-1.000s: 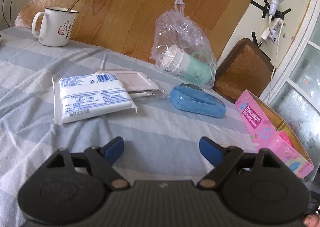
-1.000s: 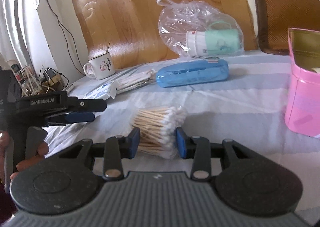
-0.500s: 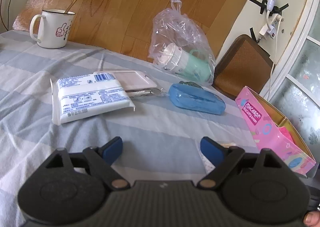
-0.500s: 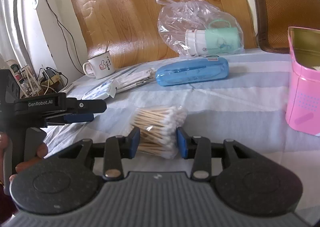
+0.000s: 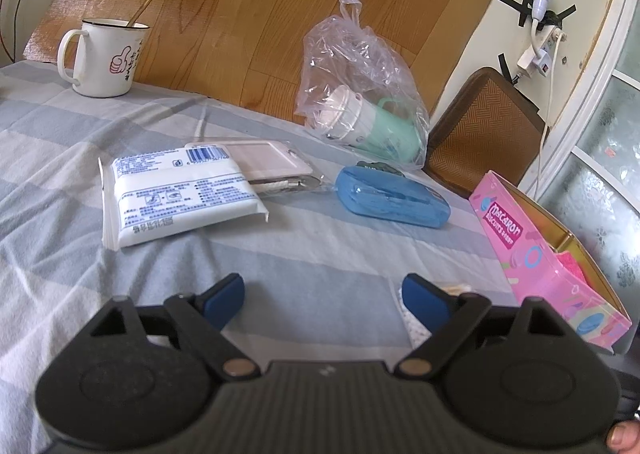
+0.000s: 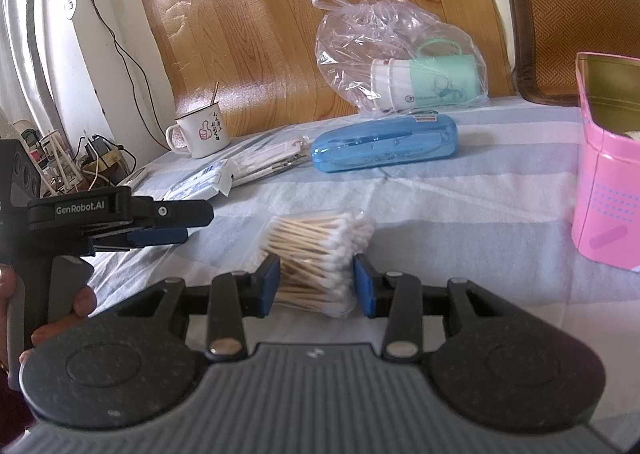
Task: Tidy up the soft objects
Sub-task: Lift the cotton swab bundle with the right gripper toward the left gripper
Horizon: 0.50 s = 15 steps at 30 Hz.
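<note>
Blue-padded right gripper (image 6: 316, 286) clamps the cotton swabs (image 6: 316, 254); left gripper (image 5: 324, 294) gapes wide, empty.

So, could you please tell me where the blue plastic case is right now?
In the right wrist view the blue plastic case lies on the striped cloth, just in front of the clear bag holding the green cup.
</note>
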Tool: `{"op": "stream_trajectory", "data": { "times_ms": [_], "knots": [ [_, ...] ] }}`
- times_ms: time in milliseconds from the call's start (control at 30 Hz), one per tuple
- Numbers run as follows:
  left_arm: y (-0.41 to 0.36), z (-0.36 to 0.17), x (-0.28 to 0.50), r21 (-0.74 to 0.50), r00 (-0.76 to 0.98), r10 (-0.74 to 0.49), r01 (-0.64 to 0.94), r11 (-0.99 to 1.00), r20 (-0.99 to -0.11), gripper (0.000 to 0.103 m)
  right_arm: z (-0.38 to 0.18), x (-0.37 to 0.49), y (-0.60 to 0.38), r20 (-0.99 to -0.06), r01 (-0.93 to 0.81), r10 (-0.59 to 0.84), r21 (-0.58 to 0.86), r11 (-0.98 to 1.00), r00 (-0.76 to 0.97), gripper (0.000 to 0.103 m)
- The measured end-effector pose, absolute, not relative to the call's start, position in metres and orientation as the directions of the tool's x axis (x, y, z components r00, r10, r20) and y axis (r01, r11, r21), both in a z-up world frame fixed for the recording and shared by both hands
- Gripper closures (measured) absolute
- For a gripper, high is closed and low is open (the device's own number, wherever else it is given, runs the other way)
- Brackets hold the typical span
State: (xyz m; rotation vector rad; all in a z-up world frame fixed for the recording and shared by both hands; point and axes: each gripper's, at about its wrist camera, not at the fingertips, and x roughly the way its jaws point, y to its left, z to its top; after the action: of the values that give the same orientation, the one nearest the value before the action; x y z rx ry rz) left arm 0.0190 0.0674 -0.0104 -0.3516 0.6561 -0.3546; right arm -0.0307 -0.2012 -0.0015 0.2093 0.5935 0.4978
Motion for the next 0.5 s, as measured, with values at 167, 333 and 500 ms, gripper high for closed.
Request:
{"op": "stream_trajectory", "data": {
  "times_ms": [167, 333, 500],
  "knots": [
    [0.0669, -0.0104, 0.0190, -0.424, 0.737, -0.426, 0.207, 0.882, -0.525, 0.014, -0.0017, -0.0307, -0.2014, -0.482, -0.389, 0.506, 0.326, 0.862, 0.716, 0.059],
    [0.0666, -0.0102, 0.0185, -0.424, 0.737, -0.425, 0.207, 0.882, -0.525, 0.014, -0.0019, -0.0306, -0.2018, -0.481, -0.391, 0.508, 0.328, 0.860, 0.715, 0.059],
    [0.0663, -0.0102, 0.0182, -0.423, 0.738, -0.424, 0.206, 0.882, -0.525, 0.014, -0.0019, -0.0308, -0.2015, -0.480, -0.391, 0.508, 0.327, 0.860, 0.715, 0.059]
  ]
}}
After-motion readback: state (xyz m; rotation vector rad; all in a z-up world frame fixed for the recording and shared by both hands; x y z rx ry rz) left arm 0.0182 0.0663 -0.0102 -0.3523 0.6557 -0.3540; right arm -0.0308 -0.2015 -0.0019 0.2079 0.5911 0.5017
